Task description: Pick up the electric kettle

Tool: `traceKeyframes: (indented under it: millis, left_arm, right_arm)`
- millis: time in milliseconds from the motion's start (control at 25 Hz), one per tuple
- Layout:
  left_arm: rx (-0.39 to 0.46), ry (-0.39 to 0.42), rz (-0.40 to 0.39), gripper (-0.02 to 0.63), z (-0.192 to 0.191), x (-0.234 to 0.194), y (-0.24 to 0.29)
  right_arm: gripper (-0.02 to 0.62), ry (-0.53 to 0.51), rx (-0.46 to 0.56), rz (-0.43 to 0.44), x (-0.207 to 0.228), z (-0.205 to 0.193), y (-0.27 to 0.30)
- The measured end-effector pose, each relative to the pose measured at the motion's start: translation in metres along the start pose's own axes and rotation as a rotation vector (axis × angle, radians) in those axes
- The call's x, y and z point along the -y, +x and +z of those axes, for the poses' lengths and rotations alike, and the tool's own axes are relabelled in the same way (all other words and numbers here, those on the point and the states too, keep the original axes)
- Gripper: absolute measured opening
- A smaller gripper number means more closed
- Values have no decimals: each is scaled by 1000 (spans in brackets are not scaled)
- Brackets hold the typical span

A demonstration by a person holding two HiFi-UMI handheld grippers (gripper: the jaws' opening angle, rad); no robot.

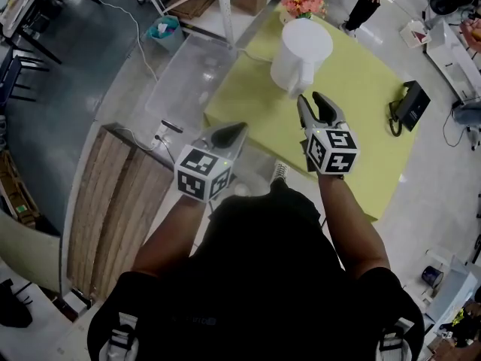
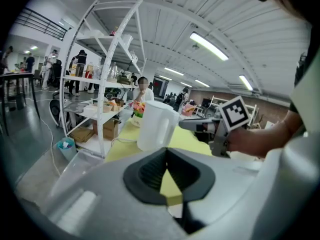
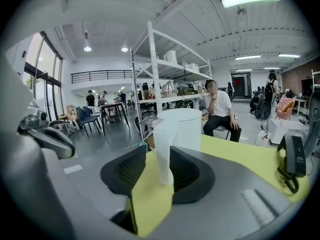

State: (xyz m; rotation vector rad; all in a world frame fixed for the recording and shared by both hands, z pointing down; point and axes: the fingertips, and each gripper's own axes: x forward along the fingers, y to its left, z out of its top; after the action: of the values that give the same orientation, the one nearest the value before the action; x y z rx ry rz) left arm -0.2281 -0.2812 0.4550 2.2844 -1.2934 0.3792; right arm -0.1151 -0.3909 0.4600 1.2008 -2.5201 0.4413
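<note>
The white electric kettle (image 1: 304,47) stands on the yellow-green table (image 1: 361,126), its handle facing me. My right gripper (image 1: 317,100) is open, its tips just short of the handle. In the right gripper view the handle (image 3: 162,154) shows in the gap of the right gripper (image 3: 157,151), and the pads do not press on it. My left gripper (image 1: 239,130) hangs shut and empty over the table's near left corner, apart from the kettle (image 2: 156,126). In its own view the left gripper (image 2: 166,151) has its tips together.
A pot of flowers (image 1: 302,1) stands behind the kettle. A black desk phone (image 1: 409,105) lies at the table's right edge. A wooden cabinet (image 1: 113,209) is at my left, a clear box (image 1: 184,74) and a white shelf rack (image 2: 100,84) beyond the table. A person (image 3: 218,109) sits farther back.
</note>
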Motion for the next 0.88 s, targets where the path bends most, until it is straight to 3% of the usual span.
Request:
traceKeyframes:
  millis: [560,880]
  left_arm:
    - [5,-32,48,2,2,-14,3]
    - [6,-42,52,2,2,-16,4]
  right_arm:
    - [225,-23,2,-72,17,16,52]
    - [249,-20,-14,-61,21,13,60]
